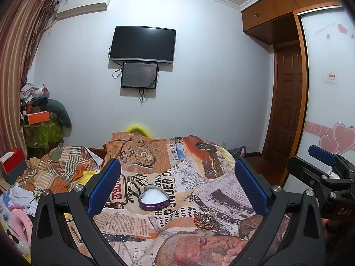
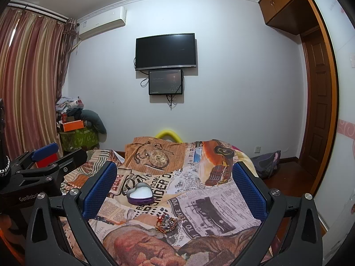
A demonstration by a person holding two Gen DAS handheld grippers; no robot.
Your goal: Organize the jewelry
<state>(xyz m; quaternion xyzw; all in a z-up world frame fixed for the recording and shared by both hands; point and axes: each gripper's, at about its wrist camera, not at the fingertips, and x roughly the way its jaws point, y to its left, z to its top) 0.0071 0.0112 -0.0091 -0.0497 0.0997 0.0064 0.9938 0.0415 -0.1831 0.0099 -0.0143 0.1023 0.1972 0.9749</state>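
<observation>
A printed quilt [image 1: 177, 177] covers the bed, with one television [image 1: 143, 44] on the far wall. Only the left view shows the heart-decorated wardrobe door [image 1: 328, 88] in full; only the right view shows the wide striped curtain [image 2: 28, 84]. The left gripper [image 1: 177, 186] and right gripper [image 2: 175, 186] both hang spread wide, gripping nothing. One heart-shaped tin [image 1: 153, 197] sits open on the quilt, its point toward the camera. One tangled jewelry bundle [image 1: 205, 220] lies nearer, just right of it, lengthwise left-right.
</observation>
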